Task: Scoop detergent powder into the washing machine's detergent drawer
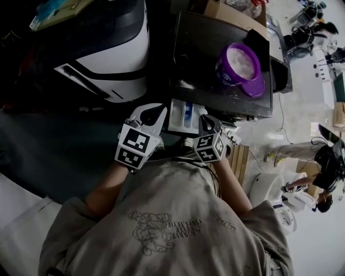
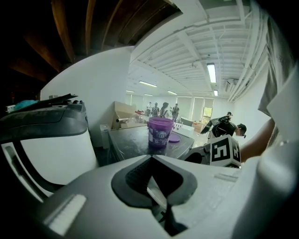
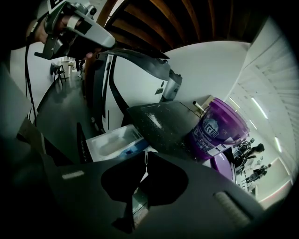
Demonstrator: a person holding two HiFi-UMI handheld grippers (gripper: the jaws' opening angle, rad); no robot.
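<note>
The washing machine's dark top carries an open purple tub of white detergent powder, its lid lying beside it. The white detergent drawer with a blue insert is pulled out at the machine's front. My left gripper hovers at the drawer's left edge and my right gripper at its right edge. Both are shut with nothing in them. The left gripper view has the tub beyond the shut left gripper. The right gripper view shows the drawer and tub past the shut right gripper. No scoop is visible.
A large white and black appliance stands left of the machine. A cardboard box sits behind the machine. People are on the floor at the far right, with cables and equipment around them.
</note>
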